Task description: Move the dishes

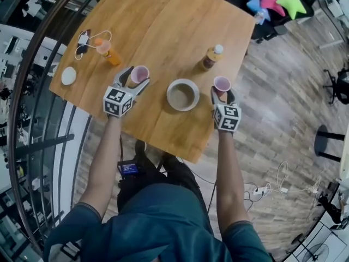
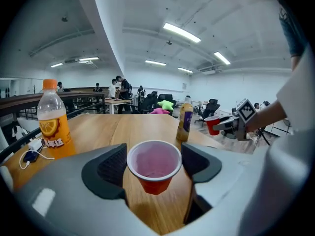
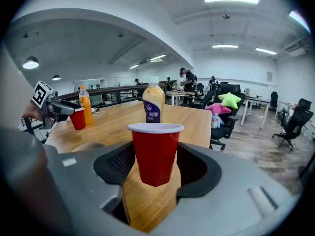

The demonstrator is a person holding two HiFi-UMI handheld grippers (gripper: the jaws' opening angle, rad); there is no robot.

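Holding two red cups (image 1: 139, 74) (image 1: 221, 83), left tongs (image 1: 138, 76) one, right tongs (image 1: 222, 89) one, one bowl (image 1: 170, 95), two bottles (image 1: 108, 52) (image 1: 211, 57)

I hold two red cups clear of the table: the left cup (image 1: 139, 74) is empty and tipped toward me, the right cup (image 1: 221, 84) upright. The round beige bowl (image 1: 182, 95) sits between them, near the table's near edge.

bright ceiling lights (image 2: 181, 32), soft shadows — fisheye-warped edges

Wooden table (image 1: 163, 31) — beige bowl (image 1: 182, 94), orange drink bottle (image 1: 107, 51), brown bottle (image 1: 211, 57), white disc (image 1: 68, 76), cables (image 1: 84, 40)
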